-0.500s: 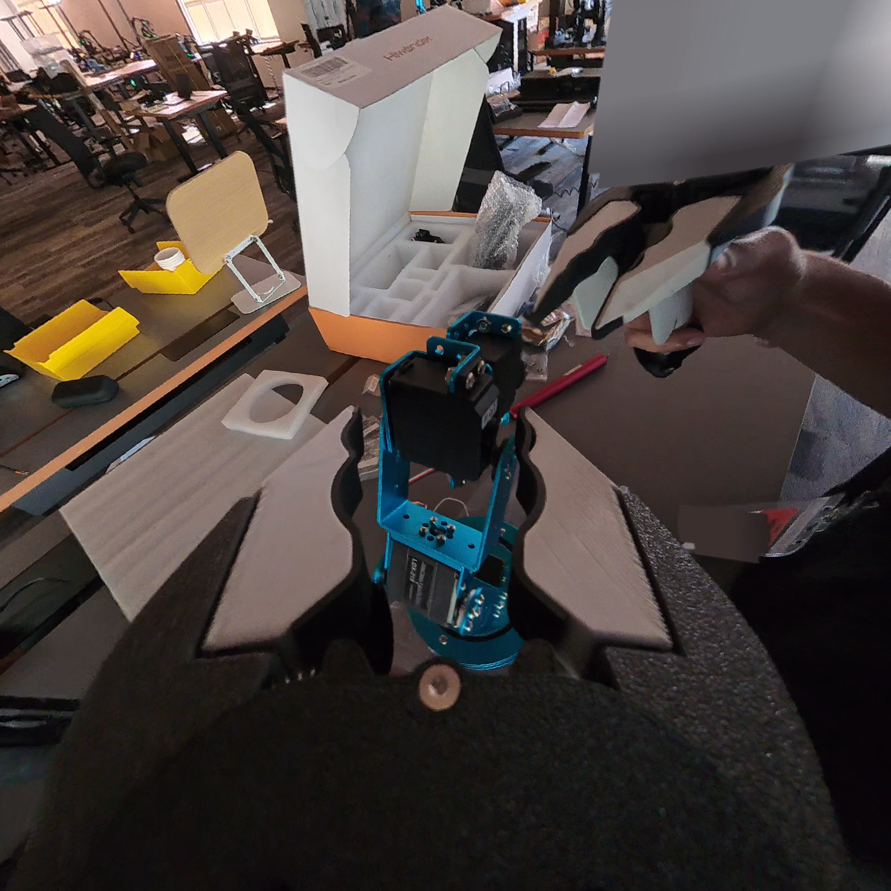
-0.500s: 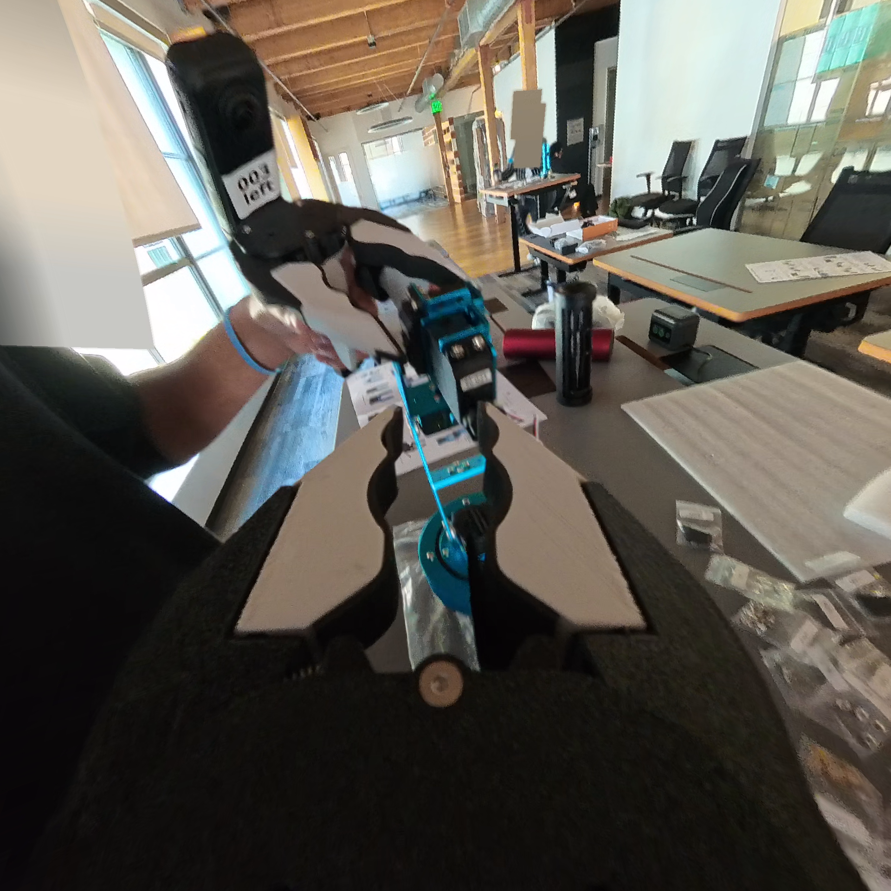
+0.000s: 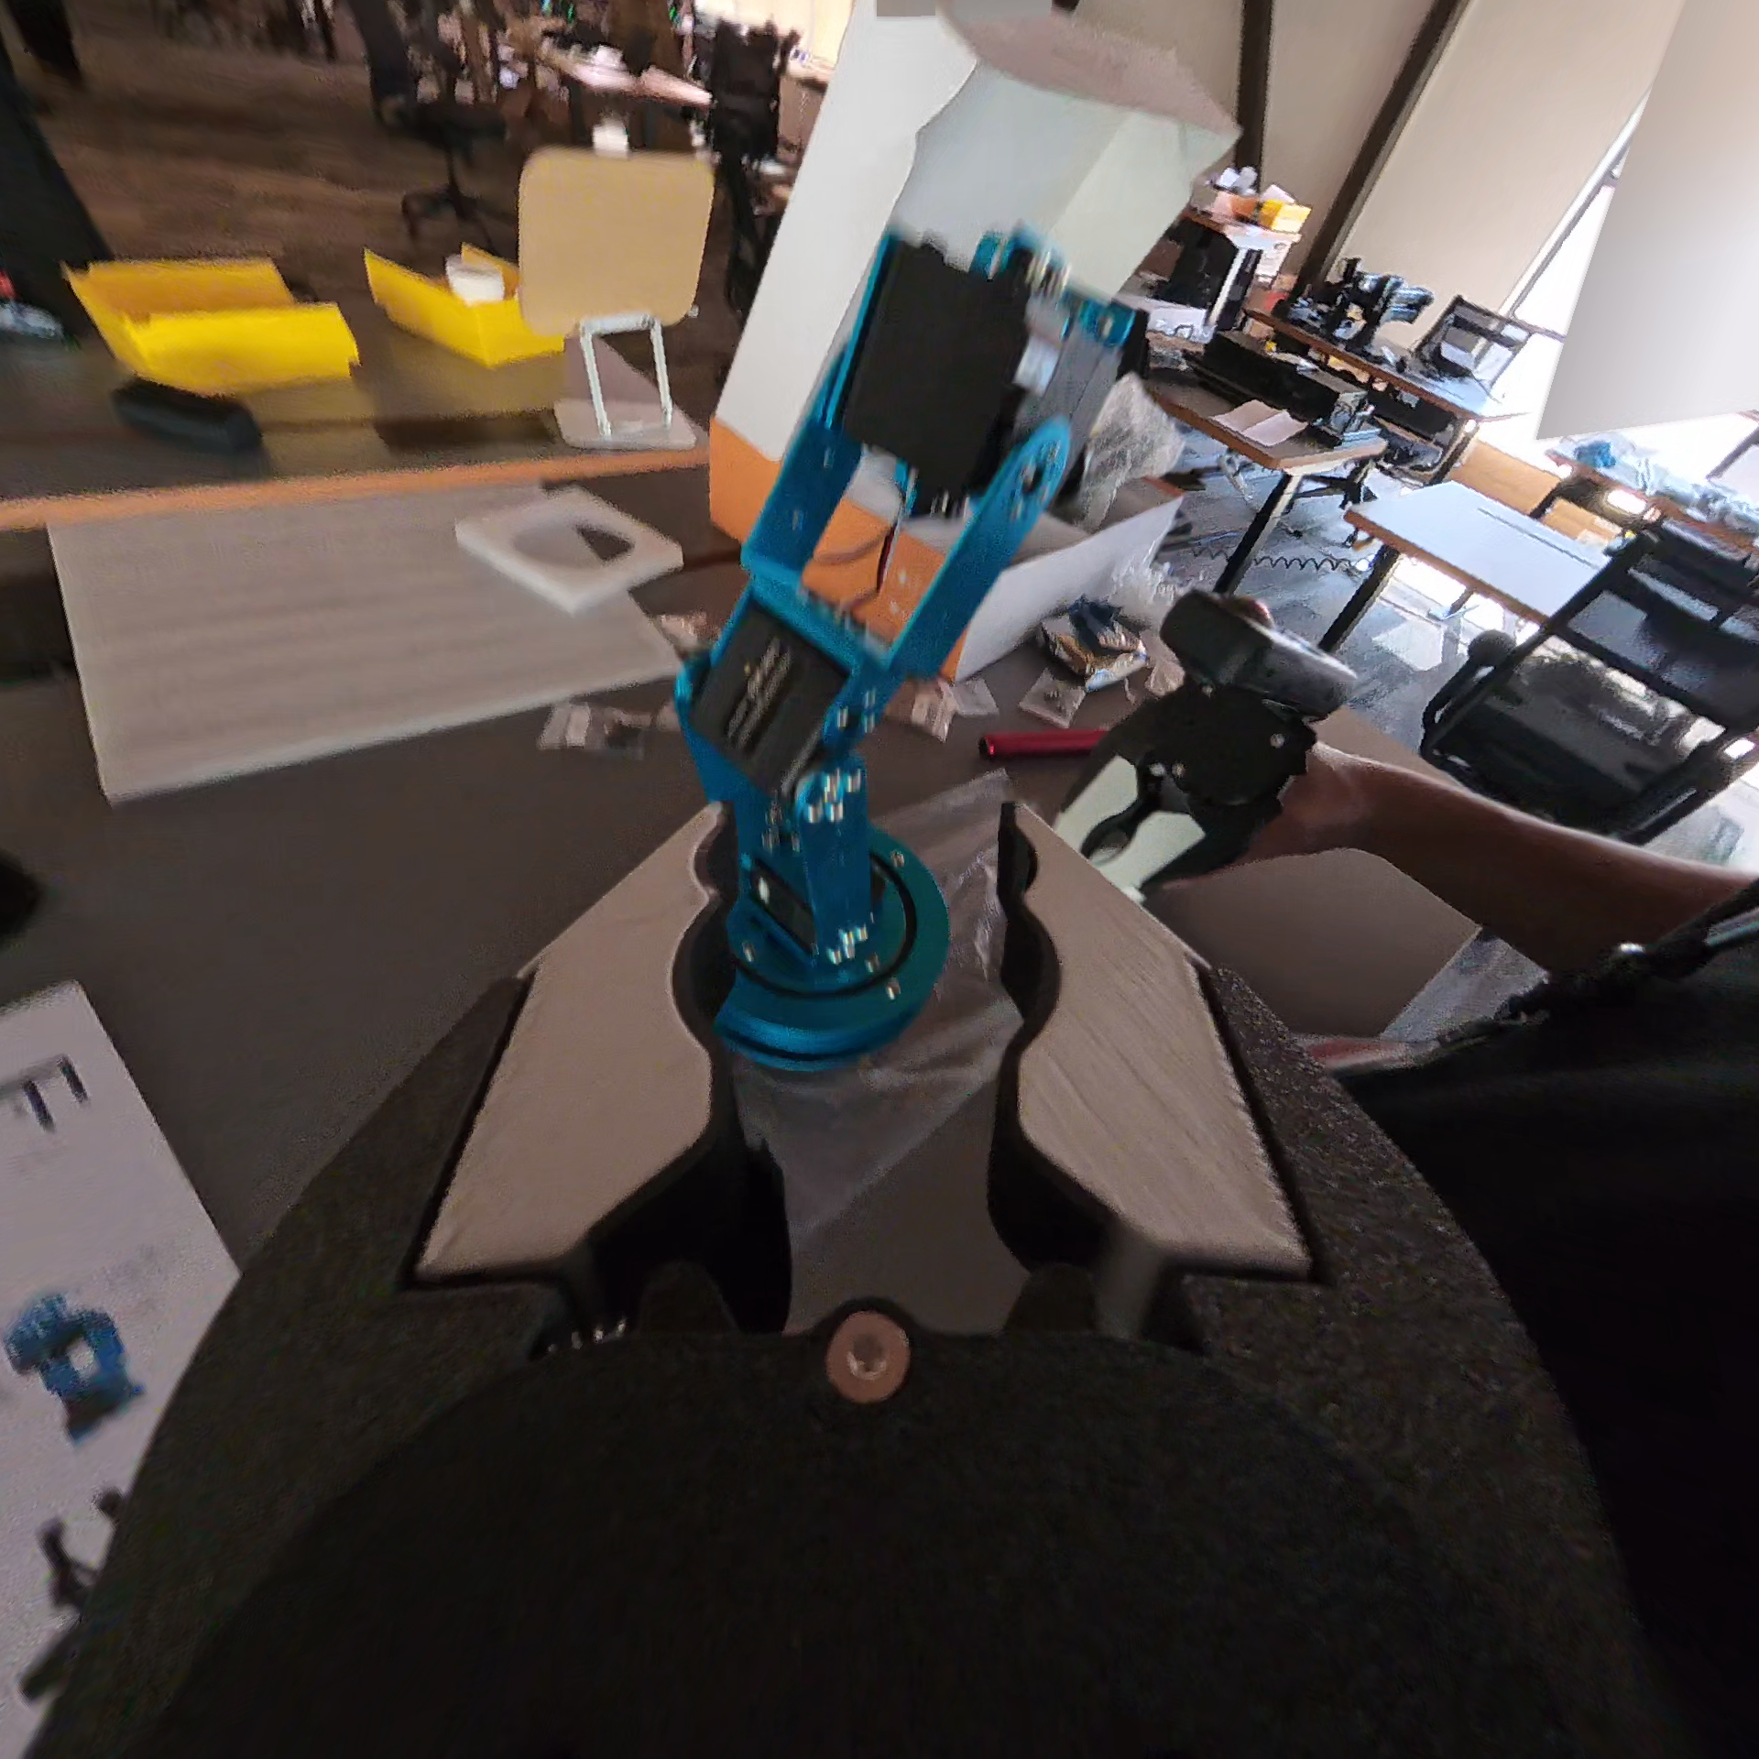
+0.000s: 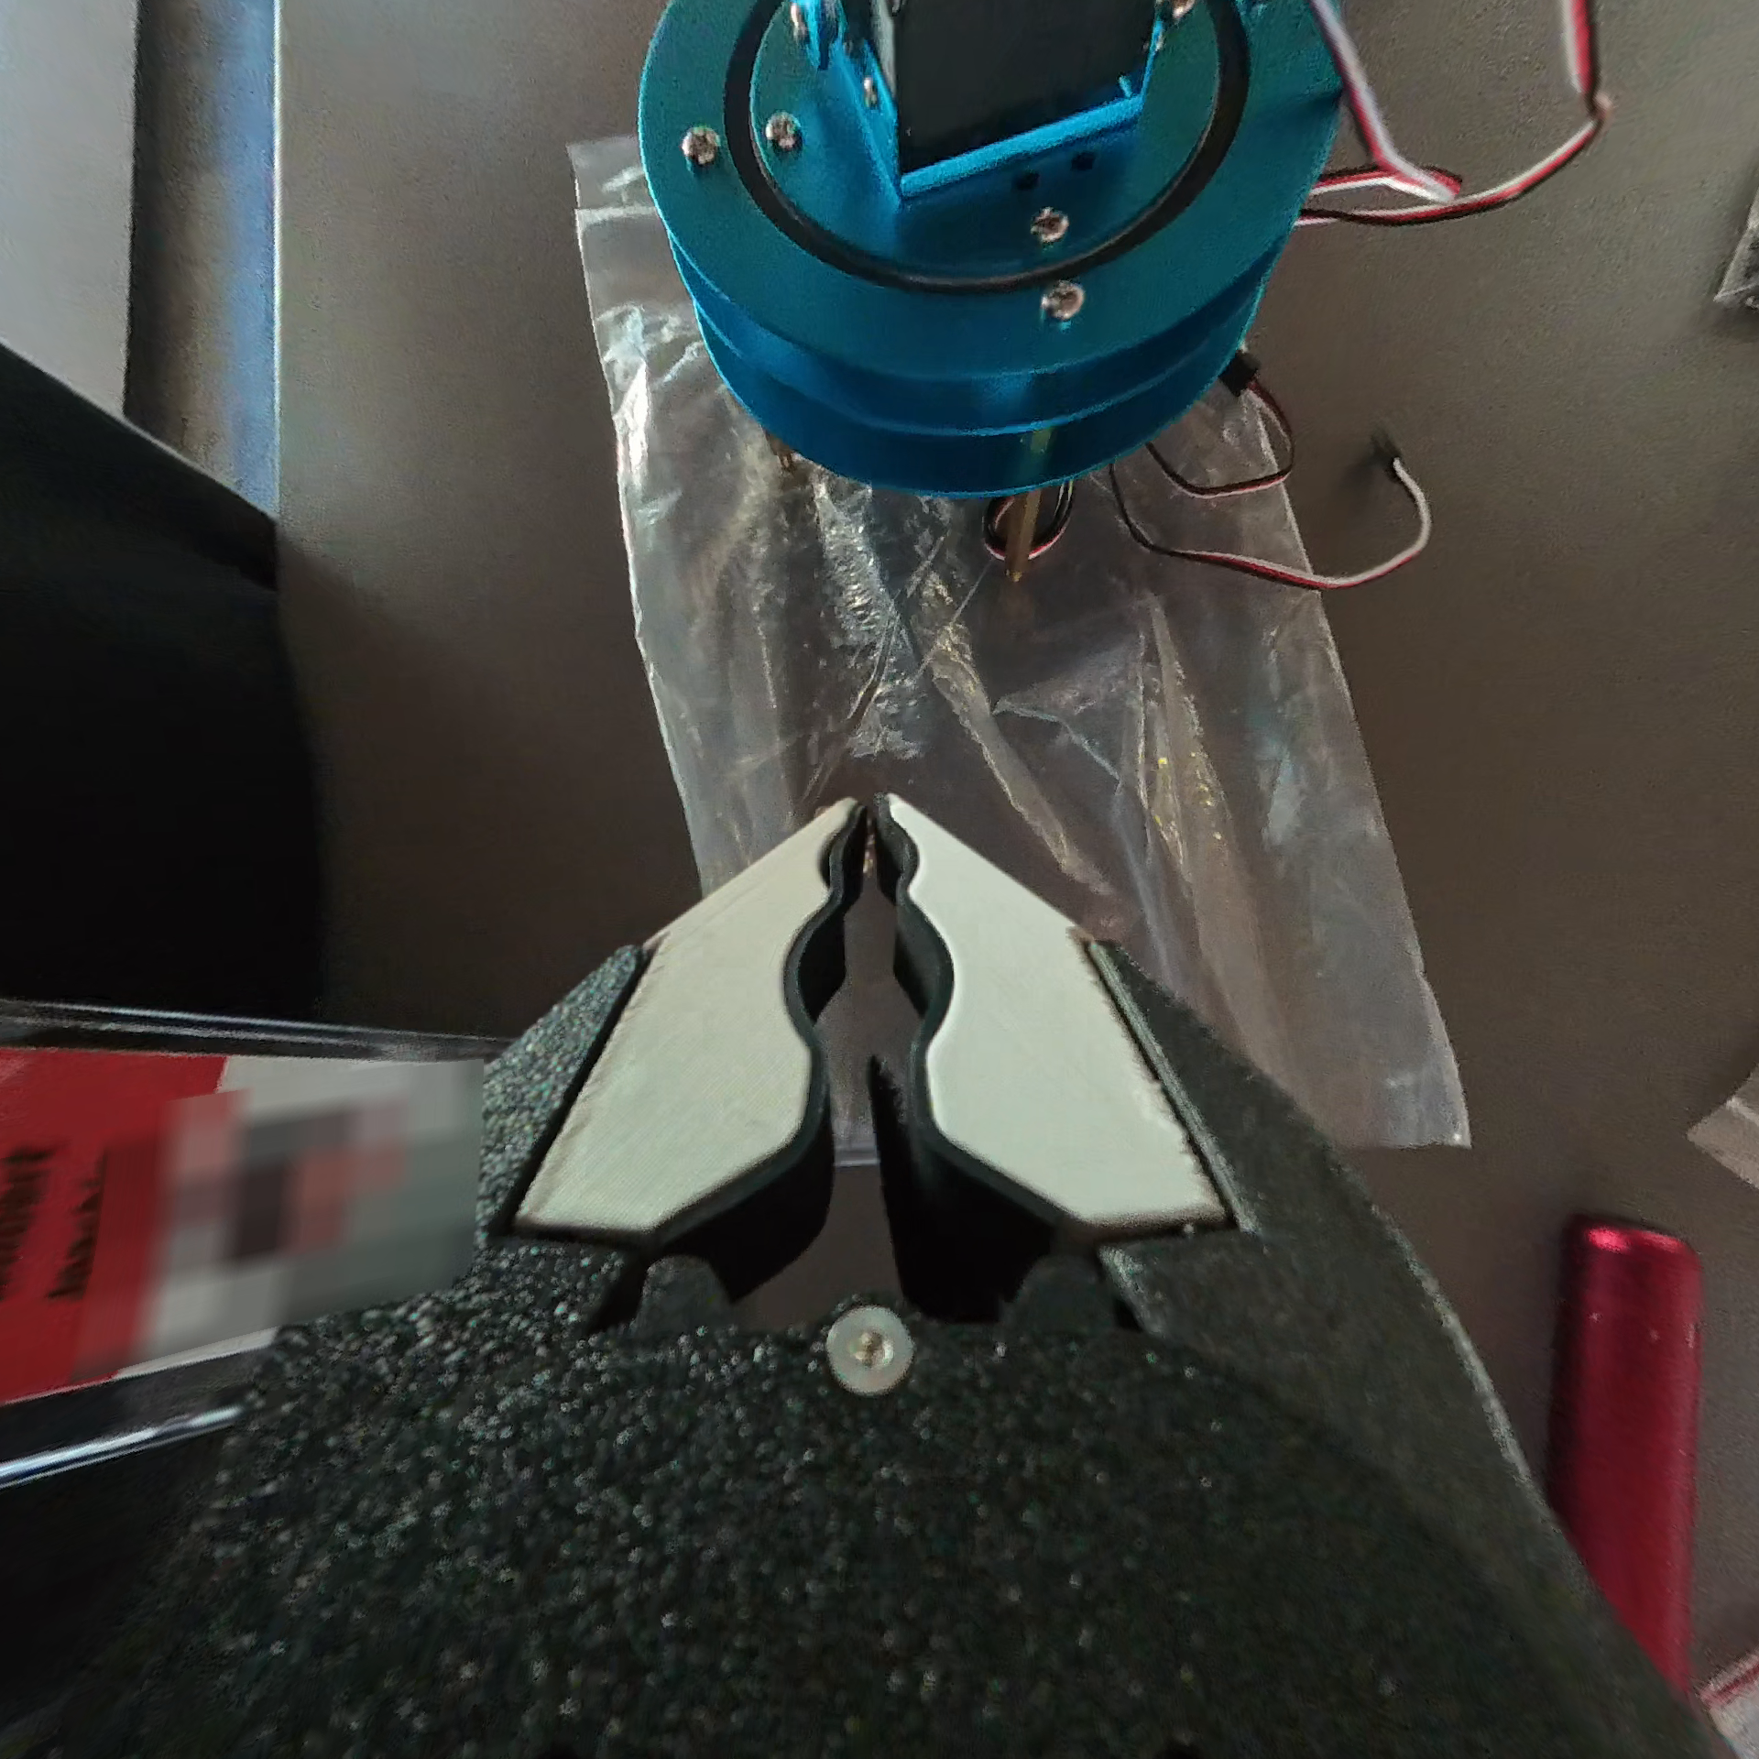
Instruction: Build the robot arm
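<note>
Left wrist view: left hand-held gripper (image 3: 857, 861) has its jaws spread wide, gripping nothing. The blue servo arm (image 3: 857, 609) stands between and just beyond the fingertips, its round base (image 3: 838, 980) on a clear plastic bag (image 3: 914, 1076) on the counter (image 3: 314, 914). Its long axis runs up from frame centre and leans toward upper right, servo end on top. The right hand-held gripper (image 3: 1104, 838) sits right of centre, near the base and apart from it.

Right wrist view: right hand-held gripper (image 4: 874, 819) is clenched, tips nearly touching; whether they pinch the bag (image 4: 1047, 761) is unclear. The base (image 4: 961, 286) lies straight ahead at top centre, wires (image 4: 1333, 533) trailing right. A red cylinder (image 4: 1628, 1409) lies at lower right.
</note>
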### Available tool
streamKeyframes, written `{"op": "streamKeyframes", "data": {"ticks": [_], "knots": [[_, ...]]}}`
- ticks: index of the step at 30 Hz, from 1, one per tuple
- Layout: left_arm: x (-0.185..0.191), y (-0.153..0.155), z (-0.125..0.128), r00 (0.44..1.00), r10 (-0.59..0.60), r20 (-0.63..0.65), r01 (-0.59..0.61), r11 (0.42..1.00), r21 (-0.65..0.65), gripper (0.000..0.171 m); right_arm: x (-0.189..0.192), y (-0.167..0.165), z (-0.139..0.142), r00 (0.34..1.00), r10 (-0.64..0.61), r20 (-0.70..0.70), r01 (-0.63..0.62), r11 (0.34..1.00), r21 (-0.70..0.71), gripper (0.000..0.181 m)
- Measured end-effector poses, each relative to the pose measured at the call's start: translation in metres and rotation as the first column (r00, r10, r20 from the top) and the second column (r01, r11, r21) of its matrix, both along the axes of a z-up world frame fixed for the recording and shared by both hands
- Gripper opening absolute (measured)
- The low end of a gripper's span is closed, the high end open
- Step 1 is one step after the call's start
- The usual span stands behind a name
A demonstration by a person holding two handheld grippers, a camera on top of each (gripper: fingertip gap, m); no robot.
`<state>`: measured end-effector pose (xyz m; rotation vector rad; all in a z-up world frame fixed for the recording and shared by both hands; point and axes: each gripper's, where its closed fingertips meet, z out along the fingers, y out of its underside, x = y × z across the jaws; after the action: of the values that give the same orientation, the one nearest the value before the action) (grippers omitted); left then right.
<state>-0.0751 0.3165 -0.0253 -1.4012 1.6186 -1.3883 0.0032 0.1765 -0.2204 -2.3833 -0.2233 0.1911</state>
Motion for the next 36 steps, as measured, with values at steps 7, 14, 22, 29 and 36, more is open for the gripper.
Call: {"op": "streamKeyframes", "data": {"ticks": [7,14,22,29,36], "knots": [[-0.033,-0.024,-0.068,0.989,-0.02,-0.147,-0.003,0.988,-0.157,0.055,-0.002,-0.001,-0.026,0.998,0.055,0.03,-0.05,0.991,-0.125,0.003],[-0.048,-0.072,-0.141,0.926,-0.147,-0.347,0.003,0.923,-0.384,0.058,-0.005,0.003,-0.027,0.999,0.045,0.027,-0.042,0.993,-0.115,0.009],[-0.028,-0.091,-0.146,0.943,-0.111,-0.315,0.062,0.985,-0.164,0.048,-0.002,0.0,-0.025,1.0,-0.01,-0.021,0.008,0.997,-0.074,0.002],[0.01,-0.097,-0.127,0.99,-0.044,-0.136,0.09,0.932,0.352,0.034,-0.017,0.016,0.049,0.893,-0.054,-0.448,0.137,0.978,0.157,0.002],[0.04,-0.109,-0.113,0.997,-0.07,0.019,0.037,0.712,0.701,0.029,-0.035,0.035,0.094,0.792,-0.014,-0.61,0.188,0.957,0.222,0.002]]}}
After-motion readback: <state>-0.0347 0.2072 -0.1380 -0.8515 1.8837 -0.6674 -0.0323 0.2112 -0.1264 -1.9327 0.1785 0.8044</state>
